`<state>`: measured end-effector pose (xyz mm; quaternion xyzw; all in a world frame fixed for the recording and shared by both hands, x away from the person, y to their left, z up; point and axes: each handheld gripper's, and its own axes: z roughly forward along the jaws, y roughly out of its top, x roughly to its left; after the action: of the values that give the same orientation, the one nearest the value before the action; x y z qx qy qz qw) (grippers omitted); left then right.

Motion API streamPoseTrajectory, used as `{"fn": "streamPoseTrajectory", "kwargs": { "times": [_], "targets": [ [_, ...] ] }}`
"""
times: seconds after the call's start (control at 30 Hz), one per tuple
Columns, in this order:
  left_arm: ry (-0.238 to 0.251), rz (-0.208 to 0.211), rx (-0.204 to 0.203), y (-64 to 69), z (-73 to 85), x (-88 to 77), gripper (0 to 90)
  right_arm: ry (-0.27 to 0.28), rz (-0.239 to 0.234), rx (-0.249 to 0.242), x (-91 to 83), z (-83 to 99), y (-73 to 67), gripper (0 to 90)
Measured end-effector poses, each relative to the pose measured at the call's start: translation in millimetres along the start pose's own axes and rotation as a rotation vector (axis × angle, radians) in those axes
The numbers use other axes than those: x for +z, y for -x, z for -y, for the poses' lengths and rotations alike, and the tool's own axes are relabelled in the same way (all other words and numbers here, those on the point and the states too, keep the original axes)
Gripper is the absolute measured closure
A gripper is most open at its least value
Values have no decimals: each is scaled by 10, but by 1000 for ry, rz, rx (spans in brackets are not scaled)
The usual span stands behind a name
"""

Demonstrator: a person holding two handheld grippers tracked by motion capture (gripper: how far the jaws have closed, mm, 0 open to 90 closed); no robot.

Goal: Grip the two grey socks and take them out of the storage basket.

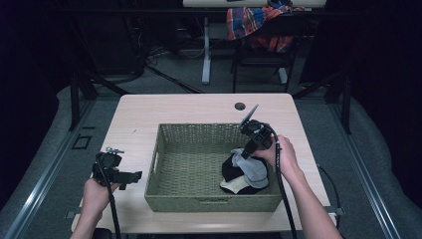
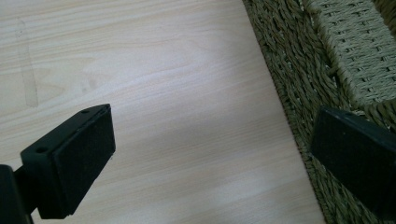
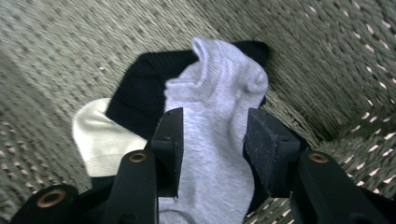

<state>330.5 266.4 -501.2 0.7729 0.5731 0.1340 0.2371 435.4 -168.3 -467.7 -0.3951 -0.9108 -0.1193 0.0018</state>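
Note:
A grey sock (image 3: 219,93) lies on top of a black sock (image 3: 140,98) and a cream sock (image 3: 98,135) in the right part of a woven basket (image 1: 152,164). My right gripper (image 3: 214,140) points down into the basket, with its jaws partly apart on either side of the grey sock (image 1: 251,169). The fabric lies flat between the pads and shows no pinch. In the high view that gripper (image 1: 244,152) sits at the pile's upper edge. My left gripper (image 2: 212,135) is open and holds nothing, low over the table (image 2: 140,70) beside the basket's left wall (image 2: 299,56).
The basket takes up the middle of the light wooden table (image 1: 134,114), and its woven floor (image 1: 189,164) is bare left of the socks. A cable hole (image 1: 240,106) lies near the far edge. A chair with a plaid cloth (image 1: 254,22) stands beyond the table.

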Motion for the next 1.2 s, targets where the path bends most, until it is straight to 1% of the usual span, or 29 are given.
{"fn": "streamPoseTrajectory", "kwargs": {
  "times": [0.03, 0.07, 0.1, 0.2, 0.23, 0.27, 0.33, 0.37, 0.43, 0.47, 0.5, 0.53, 0.57, 0.6, 0.63, 0.67, 0.7, 0.73, 0.83, 0.87, 0.93, 0.97, 1.0, 1.03, 1.07, 1.1, 1.17, 1.2],
  "targets": [
    [1, -2, -1, 0, 0, -1, 6, -3, 8, 0, 9, -1, 3, 603],
    [1, -1, -1, 0, 0, -1, 7, -17, 12, -1, 16, -5, 4, 603],
    [1, -1, -1, -1, 0, -1, 7, -7, 17, 4, 32, -4, 0, 606],
    [1, -1, -1, -1, 1, 0, 7, -16, 22, 7, 62, -16, -12, 627],
    [1, -1, -1, -1, 1, 0, 7, -29, 26, -6, 77, -23, -9, 640],
    [0, -1, 0, 1, 0, 0, 7, -31, 26, 1, 103, -27, -18, 640],
    [-1, -1, 0, 2, 0, -1, 7, -53, 30, -4, 129, -43, -24, 644],
    [-3, 2, 0, 0, -1, -1, 7, -53, 33, 0, 148, -47, -30, 645],
    [-1, 1, 0, 0, 1, 1, 7, -55, 33, 5, 163, -52, -30, 649],
    [-1, 1, -1, -1, 2, 1, 8, -73, 30, 2, 192, -67, -20, 650],
    [0, 0, -2, -1, 3, 1, 8, -72, 23, 19, 219, -63, -26, 650],
    [-1, 1, -1, 0, 3, 1, 8, -87, 27, 9, 229, -70, -14, 649],
    [-3, 3, 1, 0, 2, 0, 8, -87, 19, 14, 238, -69, -13, 650],
    [-3, -1, 2, 3, 3, 3, 8, -78, 23, 25, 256, -65, -18, 657],
    [-3, -1, 2, 3, 3, 3, 8, -78, 23, 25, 256, -65, -18, 657],
    [-3, 0, 2, 4, 3, 5, 8, -87, 18, 26, 270, -64, -16, 758],
    [-3, 0, 2, 4, 3, 5, 8, -94, 13, 23, 269, -64, -14, 790],
    [-4, -1, 1, 3, 4, 5, 8, -104, 16, 14, 258, -68, -7, 834],
    [-5, 0, 1, 0, 4, 5, 8, -129, 5, 1, 201, -74, 12, 854],
    [-5, 1, 1, 1, 5, 6, 8, -102, 2, 19, 191, -63, -2, 856],
    [-4, 0, 0, 3, 5, 8, 8, -87, 4, 22, 139, -59, -15, 857],
    [-4, 0, 0, 3, 5, 8, 8, -92, 4, 17, 88, -63, -21, 857],
    [-4, 0, 1, 3, 5, 7, 8, -80, 3, 15, 58, -61, -27, 857],
    [-4, -1, 0, 3, 5, 7, 8, -82, 6, 9, 28, -65, -31, 857],
    [-4, -1, 0, 3, 5, 7, 8, -60, 13, 10, -6, -58, -44, 857],
    [-5, 0, 0, 3, 5, 8, 8, -59, 9, 13, -46, -61, -58, 857],
    [-7, 1, 1, 3, 5, 8, 8, -55, 15, 5, -71, -60, -61, 857],
    [-7, 2, 1, 3, 5, 9, 8, -26, 14, 8, -140, -55, -85, 857]
  ]
}}
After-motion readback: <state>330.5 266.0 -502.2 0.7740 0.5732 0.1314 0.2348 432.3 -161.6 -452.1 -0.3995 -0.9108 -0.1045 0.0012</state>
